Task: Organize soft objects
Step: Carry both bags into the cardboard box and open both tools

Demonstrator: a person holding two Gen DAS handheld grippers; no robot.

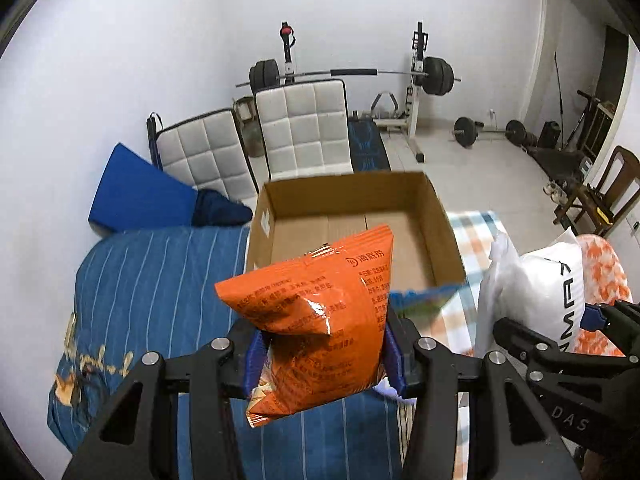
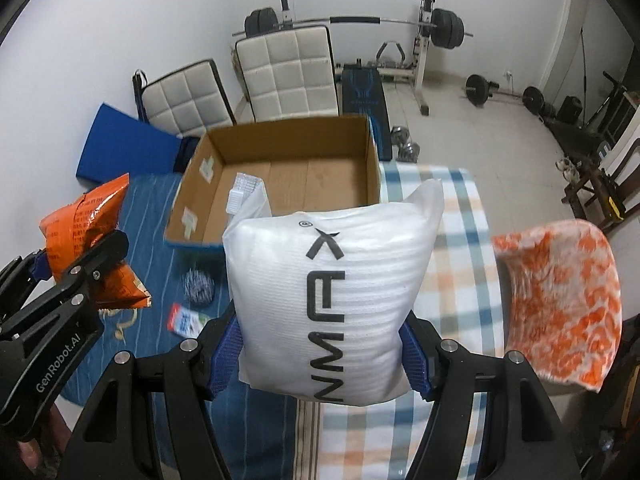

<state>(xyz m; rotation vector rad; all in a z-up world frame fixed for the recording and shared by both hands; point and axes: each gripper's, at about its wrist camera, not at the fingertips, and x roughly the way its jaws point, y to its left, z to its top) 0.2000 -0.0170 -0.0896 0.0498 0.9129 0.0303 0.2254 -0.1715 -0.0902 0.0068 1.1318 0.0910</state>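
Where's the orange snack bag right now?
The orange snack bag is clamped in the left hand-held gripper, held in the air just in front of the open cardboard box, above the blue striped bedding.

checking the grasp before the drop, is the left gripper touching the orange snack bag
Touching. The left wrist view shows the orange snack bag pinched between the left gripper's blue pads, its foil creased there.

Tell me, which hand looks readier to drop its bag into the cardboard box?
Probably the left. Its orange snack bag already overlaps the cardboard box opening in its own view, while the right's white bag sits short of it.
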